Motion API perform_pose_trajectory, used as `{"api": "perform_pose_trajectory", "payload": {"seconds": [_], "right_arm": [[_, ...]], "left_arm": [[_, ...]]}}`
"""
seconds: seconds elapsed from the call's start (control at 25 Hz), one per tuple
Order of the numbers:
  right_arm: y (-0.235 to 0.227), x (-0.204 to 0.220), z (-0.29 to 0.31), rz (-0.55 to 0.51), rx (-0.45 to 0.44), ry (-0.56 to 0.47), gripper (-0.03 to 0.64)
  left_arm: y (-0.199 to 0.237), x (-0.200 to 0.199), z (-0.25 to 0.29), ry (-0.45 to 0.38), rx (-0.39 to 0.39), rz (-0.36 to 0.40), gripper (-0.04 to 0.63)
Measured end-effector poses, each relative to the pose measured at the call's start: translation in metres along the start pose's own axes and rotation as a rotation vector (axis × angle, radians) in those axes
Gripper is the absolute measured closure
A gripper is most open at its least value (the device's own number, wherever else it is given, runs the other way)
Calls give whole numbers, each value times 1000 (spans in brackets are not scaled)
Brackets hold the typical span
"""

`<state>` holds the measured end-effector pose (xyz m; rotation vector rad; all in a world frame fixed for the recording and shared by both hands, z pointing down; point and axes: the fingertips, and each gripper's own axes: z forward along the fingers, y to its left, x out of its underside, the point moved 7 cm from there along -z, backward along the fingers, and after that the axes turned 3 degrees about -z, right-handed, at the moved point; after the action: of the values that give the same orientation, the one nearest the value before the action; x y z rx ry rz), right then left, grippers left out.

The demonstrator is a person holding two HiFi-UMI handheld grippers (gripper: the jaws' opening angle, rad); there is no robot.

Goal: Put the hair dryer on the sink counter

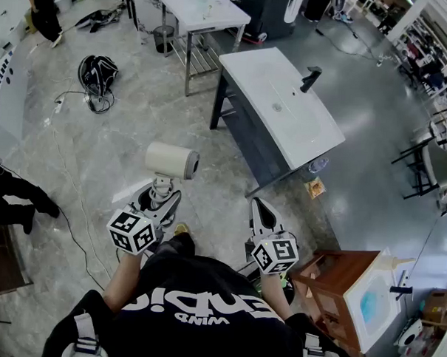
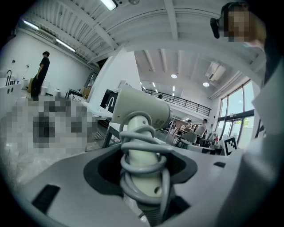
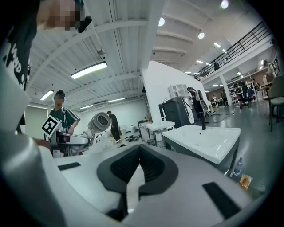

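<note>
I hold a white hair dryer [image 1: 171, 161] upright in my left gripper [image 1: 160, 201], well above the floor. In the left gripper view the jaws press on its handle [image 2: 141, 133], which has the grey cord [image 2: 143, 162] wound round it, and the barrel [image 2: 142, 108] lies across the top. My right gripper [image 1: 260, 213] is at the same height to the right, shut and empty, its pads [image 3: 151, 166] meeting at the tip. The white sink counter [image 1: 250, 68] with a black faucet [image 1: 311, 78] stands ahead and to the right, on a dark cabinet. From the right gripper view, the sink counter [image 3: 208, 142] is to the right and the hair dryer [image 3: 98, 123] to the left.
A white table [image 1: 205, 7] stands beyond the sink. A black bag [image 1: 97, 71] and cables lie on the floor to the left. A wooden stand with a basin [image 1: 345, 279] is at my right. A bottle [image 1: 318, 165] lies by the sink's near corner. A person's legs [image 1: 16, 194] are at far left.
</note>
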<state>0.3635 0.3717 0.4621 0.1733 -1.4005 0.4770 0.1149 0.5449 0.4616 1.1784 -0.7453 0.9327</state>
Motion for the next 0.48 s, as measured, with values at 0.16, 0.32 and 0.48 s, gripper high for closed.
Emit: {"api": "perform_pose_trajectory", "payload": {"seconds": [0.16,0.32,0.48], "right_arm": [[-1,-4,5,-8,4,0,600],[1,-5,15,-7,9,5,600],[5,-8,32,-5,-10,-1,598]], "left_arm": [[4,-5,4,-1,5,3,324],[13,-12,9,3,8,3,324],[25,-20,16,14,17,8,324]]}}
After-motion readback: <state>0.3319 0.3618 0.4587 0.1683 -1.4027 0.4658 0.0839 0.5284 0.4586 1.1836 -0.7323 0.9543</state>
